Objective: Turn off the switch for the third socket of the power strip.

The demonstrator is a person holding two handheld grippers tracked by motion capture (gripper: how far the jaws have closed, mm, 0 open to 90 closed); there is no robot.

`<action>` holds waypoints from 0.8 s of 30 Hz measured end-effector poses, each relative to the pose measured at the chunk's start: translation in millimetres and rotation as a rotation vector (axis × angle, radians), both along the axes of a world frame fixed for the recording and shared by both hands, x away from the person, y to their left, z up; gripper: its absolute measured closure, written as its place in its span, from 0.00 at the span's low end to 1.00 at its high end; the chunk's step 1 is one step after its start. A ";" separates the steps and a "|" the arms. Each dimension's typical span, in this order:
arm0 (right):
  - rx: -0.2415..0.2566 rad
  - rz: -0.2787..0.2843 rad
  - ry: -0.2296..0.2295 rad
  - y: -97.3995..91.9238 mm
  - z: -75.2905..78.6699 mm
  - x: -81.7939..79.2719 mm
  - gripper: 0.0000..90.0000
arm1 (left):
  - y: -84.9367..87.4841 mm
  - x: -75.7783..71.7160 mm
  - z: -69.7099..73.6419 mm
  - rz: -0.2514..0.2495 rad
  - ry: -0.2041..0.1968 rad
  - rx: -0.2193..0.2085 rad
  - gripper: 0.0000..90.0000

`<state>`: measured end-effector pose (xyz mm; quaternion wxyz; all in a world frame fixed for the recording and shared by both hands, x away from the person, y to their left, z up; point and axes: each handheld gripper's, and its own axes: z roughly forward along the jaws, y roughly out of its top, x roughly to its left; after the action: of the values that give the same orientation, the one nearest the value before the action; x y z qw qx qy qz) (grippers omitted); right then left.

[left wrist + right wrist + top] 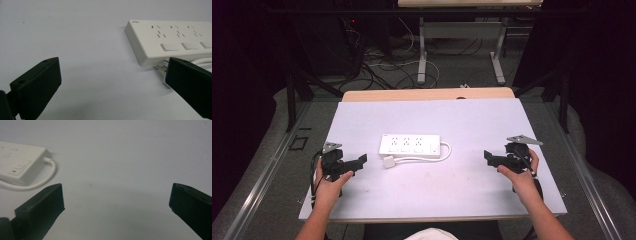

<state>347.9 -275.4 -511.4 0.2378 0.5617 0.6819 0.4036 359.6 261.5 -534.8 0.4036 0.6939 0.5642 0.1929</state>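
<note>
Two grippers, left gripper (pixel 356 164) and right gripper (pixel 490 158), wide open, empty. Power strip (pixel 409 145) mid-table, long axis left-right; plug (pixel 388 161) nearer left gripper.

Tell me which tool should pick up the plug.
Left, probably. The plug lies at the strip's left end, nearer the open left tool, and shows beside its jaw in its own view.
</note>
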 end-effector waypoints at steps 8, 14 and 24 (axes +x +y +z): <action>-0.054 0.017 -0.036 -5.8 -7.8 -19.5 0.00 | -10.6 -2.9 5.0 -0.034 -0.017 0.029 0.01; 0.005 0.006 -0.069 -11.1 -9.6 -19.0 0.00 | -18.3 -4.9 7.2 -0.065 -0.028 0.050 0.02; -0.032 0.016 -0.092 -11.7 -14.1 -20.0 0.00 | -27.0 -5.5 9.5 -0.101 -0.016 0.047 0.06</action>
<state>327.9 -287.1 -525.5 0.2745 0.5332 0.6812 0.4199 354.1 234.5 -525.4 0.4010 0.7291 0.5207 0.1911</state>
